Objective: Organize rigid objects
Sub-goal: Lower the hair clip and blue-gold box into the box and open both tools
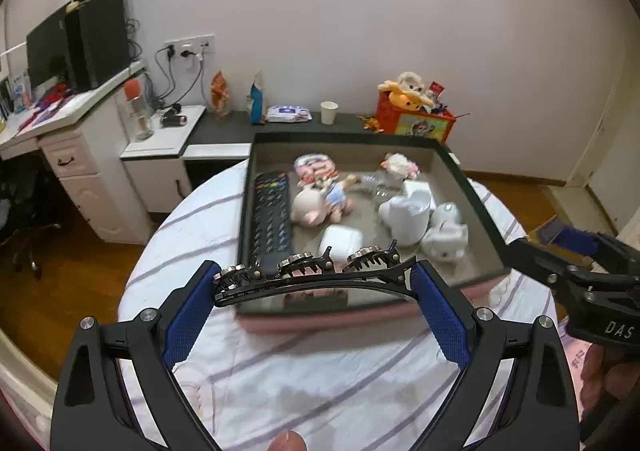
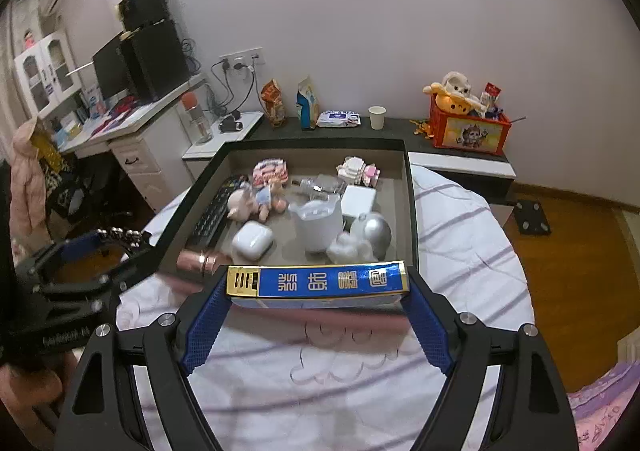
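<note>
My left gripper (image 1: 316, 281) is shut on a long black hair clip (image 1: 280, 289) with claw teeth and metal studs, held crosswise between the blue pads above the near rim of a dark tray (image 1: 476, 203). My right gripper (image 2: 318, 291) is shut on a blue-and-gold box (image 2: 320, 283), also over the near edge of the tray (image 2: 411, 191). Each gripper shows at the edge of the other's view: the right gripper (image 1: 580, 263) and the left gripper (image 2: 92, 251). In the tray lie a black remote (image 1: 272, 219), a pig plush (image 1: 316, 207), a white earbud case (image 1: 340, 241) and a white jug (image 1: 408, 219).
The tray rests on a bed with a white striped sheet (image 2: 460, 235). A copper-pink tube (image 2: 198, 261) lies at the tray's front left. Behind stand a dark shelf with a paper cup (image 2: 377, 117) and a red toy box (image 2: 470, 133). A white desk with a monitor (image 1: 48, 47) is at the left.
</note>
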A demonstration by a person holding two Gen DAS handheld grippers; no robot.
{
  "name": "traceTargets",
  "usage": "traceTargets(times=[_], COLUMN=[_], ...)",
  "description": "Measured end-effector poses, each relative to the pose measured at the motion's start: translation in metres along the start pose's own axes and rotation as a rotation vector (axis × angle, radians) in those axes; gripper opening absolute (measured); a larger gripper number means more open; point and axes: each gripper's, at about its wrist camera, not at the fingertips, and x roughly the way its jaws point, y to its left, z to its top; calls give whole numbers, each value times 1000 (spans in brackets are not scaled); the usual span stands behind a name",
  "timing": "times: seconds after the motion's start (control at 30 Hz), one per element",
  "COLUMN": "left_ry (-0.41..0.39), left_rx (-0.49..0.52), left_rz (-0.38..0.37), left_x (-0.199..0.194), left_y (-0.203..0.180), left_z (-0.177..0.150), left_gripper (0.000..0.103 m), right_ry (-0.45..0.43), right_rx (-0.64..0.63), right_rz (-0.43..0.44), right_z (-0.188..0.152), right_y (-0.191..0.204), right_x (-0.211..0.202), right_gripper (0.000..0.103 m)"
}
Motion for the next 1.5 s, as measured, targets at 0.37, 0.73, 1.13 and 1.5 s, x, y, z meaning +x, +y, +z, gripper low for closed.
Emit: traceTargets(times=[0.37, 0.73, 1.13, 1.5], left_ry=[62, 105, 134, 82], left_rx=[44, 70, 125, 82], left_rz=[8, 26, 100, 105], left_x=[58, 92, 106, 67], left_y=[-5, -6, -10, 4], left_z=[26, 29, 27, 30], left_gripper=[96, 96, 103, 103], right_ry=[98, 150, 194, 133], right_rx=[77, 66, 43, 177], right_rz=[11, 13, 1, 104], right_z=[6, 10, 8, 9], right_y=[-15, -9, -6, -17], right_x=[49, 78, 90, 62], right_gripper=[83, 83, 86, 103])
